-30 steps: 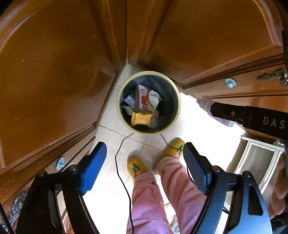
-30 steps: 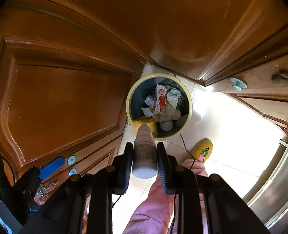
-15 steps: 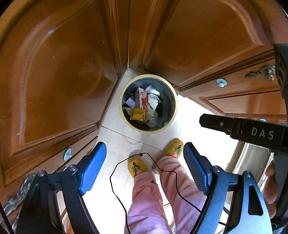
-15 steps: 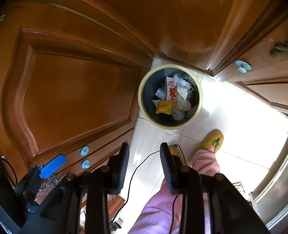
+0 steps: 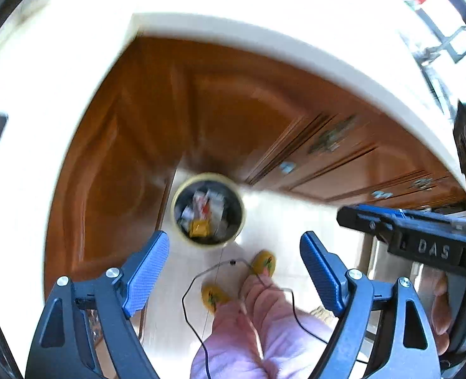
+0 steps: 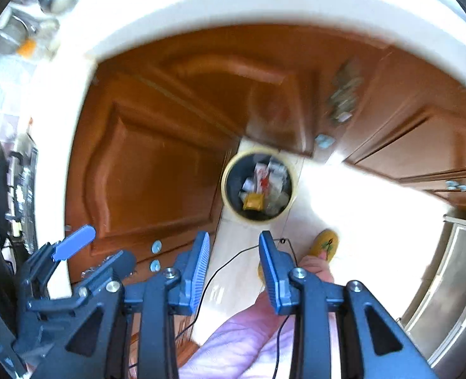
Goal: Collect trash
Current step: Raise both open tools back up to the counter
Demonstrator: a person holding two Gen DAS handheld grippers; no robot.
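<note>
Far below, a round bin with a yellow rim stands on the pale floor in the cabinet corner. It holds several wrappers and a yellow packet. My left gripper hangs high above it, jaws wide apart and empty. In the right wrist view the bin sits just beyond my right gripper, whose blue pads stand a modest gap apart with nothing between them. The yellow packet shows inside the bin here too. The picture is blurred by motion.
A white worktop edge curves over brown wooden cabinet doors. A person's pink trouser legs and yellow slippers stand near the bin, with a black cable hanging there. A steel appliance is at the right.
Both grippers have risen well above the bin, which looks smaller, and the worktop has come into view. The small bottle held in the right gripper a second ago is gone from its jaws.
</note>
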